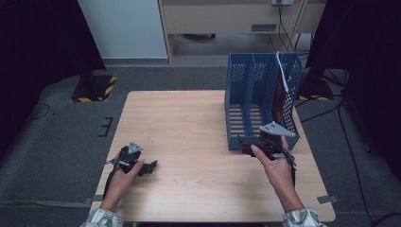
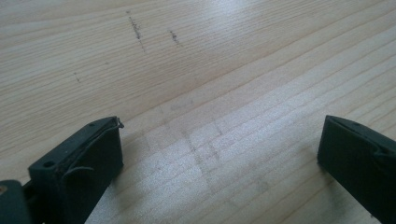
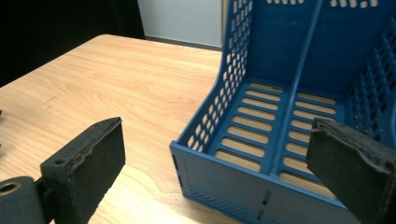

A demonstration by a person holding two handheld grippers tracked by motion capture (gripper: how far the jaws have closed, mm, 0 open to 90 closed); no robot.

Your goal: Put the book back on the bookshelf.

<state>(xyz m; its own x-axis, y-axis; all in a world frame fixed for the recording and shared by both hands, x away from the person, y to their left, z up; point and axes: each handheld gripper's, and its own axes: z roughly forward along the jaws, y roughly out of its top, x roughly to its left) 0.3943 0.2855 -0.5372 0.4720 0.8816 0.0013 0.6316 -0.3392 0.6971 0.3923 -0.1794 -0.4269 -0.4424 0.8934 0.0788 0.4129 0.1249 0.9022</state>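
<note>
Item: blue file rack (image 1: 257, 101), perforated plastic, three upright slots with a slatted floor; it stands on the right half of the worktop (image 1: 189, 137), open front toward you.
Contents: a dark red folder with a white edge (image 1: 281, 94) stands in the rightmost slot; the other two slots look empty.
Right hand-held gripper (image 1: 265, 142): your jaws stand wide apart, clamped on nothing, just at the rack's low front lip (image 3: 261, 186).
Left hand-held gripper (image 1: 142, 166): yours rests low over bare worktop, well apart from the rack, jaws apart with only wood grain between them.
Handling, judged: the rack should be light and stiff, though the thin walls may flex under a hard pinch; smooth plastic may slip on the pads.
Where to hold: take the front lip or the divider (image 3: 299, 93) between slots, where the wall is thickest; avoid the tall perforated side (image 3: 233, 60).
Risk: pulling low on the front could slide the rack or tip it, and the folder could lean out.
</note>
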